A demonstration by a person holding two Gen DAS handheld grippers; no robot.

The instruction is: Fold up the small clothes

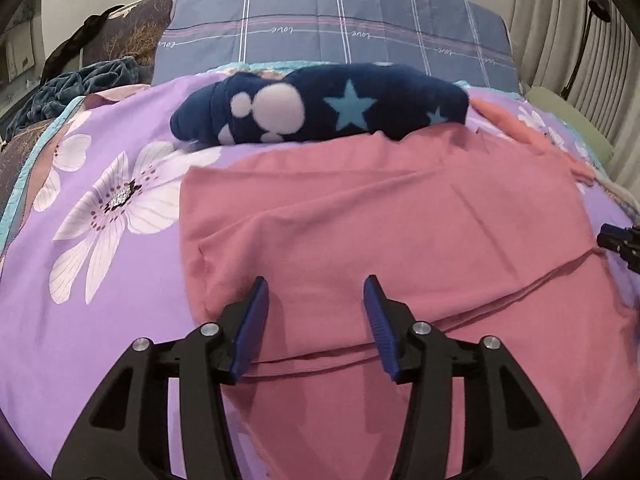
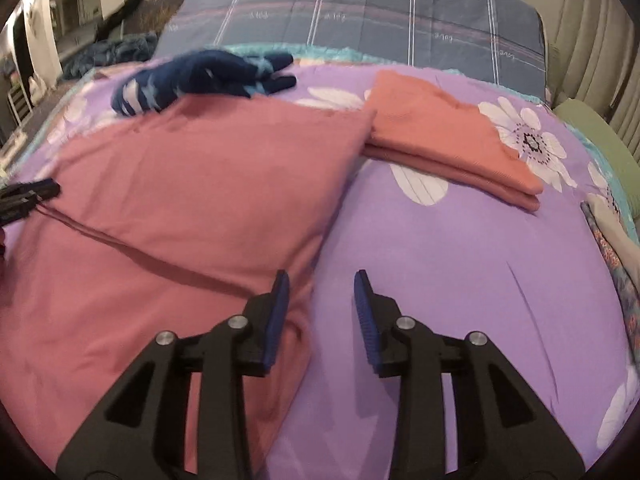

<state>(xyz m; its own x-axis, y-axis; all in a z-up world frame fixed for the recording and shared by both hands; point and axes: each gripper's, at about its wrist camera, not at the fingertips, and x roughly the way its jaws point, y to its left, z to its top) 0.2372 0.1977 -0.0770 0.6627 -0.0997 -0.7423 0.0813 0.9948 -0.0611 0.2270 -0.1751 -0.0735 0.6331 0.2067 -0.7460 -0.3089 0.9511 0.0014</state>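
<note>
Both grippers tilted down over pink garment (image 1: 400, 216)

bed (image 2: 460, 264) | pink garment (image 2: 200, 184); folded orange garment (image 2: 440, 140); navy garment (image 1: 320, 108), maybe fleece

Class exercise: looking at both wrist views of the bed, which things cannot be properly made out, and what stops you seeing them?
- Pink garment: near end cut off by the left wrist view's lower edge.
- Navy star-print garment: motion-blurred in the right wrist view; its type is unclear.
- Patterned cloth: cropped by the right wrist view's edge.
- Dark bundle: too distant to identify.
</note>
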